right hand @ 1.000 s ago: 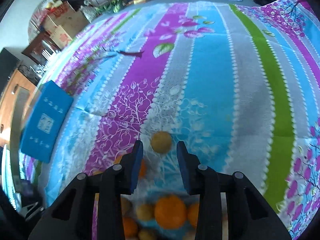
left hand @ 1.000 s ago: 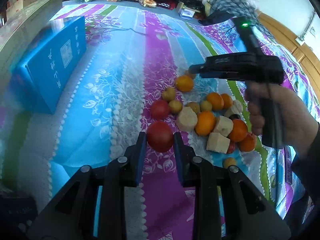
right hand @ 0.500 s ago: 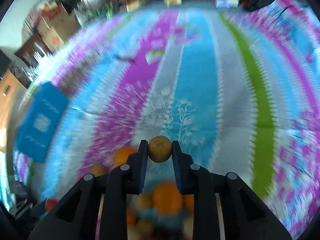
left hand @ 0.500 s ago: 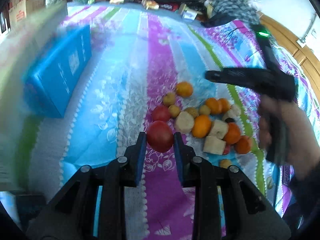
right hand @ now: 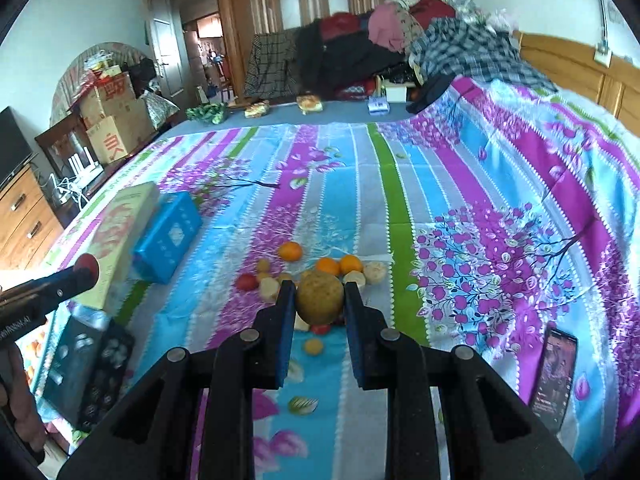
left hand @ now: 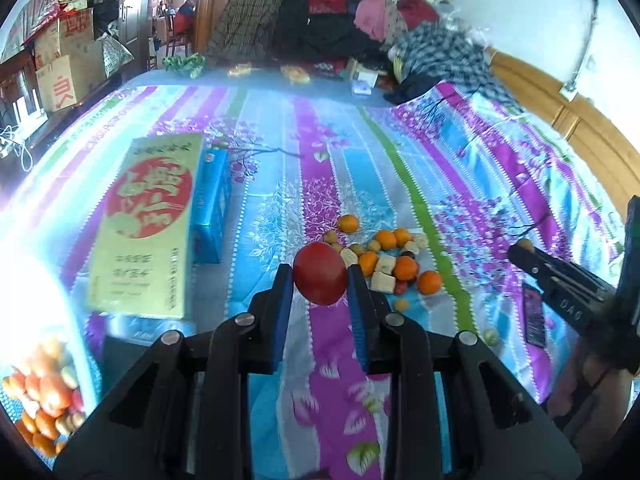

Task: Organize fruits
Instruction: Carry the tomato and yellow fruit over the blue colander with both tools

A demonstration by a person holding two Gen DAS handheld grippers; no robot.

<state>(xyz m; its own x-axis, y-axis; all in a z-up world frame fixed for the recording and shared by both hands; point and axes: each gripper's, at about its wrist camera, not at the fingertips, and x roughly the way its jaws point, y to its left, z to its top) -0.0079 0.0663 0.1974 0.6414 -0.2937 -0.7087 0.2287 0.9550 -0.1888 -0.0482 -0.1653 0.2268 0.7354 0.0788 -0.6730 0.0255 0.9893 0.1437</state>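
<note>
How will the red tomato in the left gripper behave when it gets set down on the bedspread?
The red tomato looks round and smooth, so it may roll on the bedspread. The left gripper pinches only its sides; it probably bruises if squeezed hard.

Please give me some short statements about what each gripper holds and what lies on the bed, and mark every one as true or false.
1. The left gripper holds a red fruit. True.
2. The right gripper is open and holds nothing. False: it is shut on a yellow-brown fruit.
3. A pile of fruit lies on the striped bedsheet. True.
4. A phone lies on the bedsheet. True.
5. The blue box lies on top of the fruit pile. False: it lies apart, to the left.
</note>
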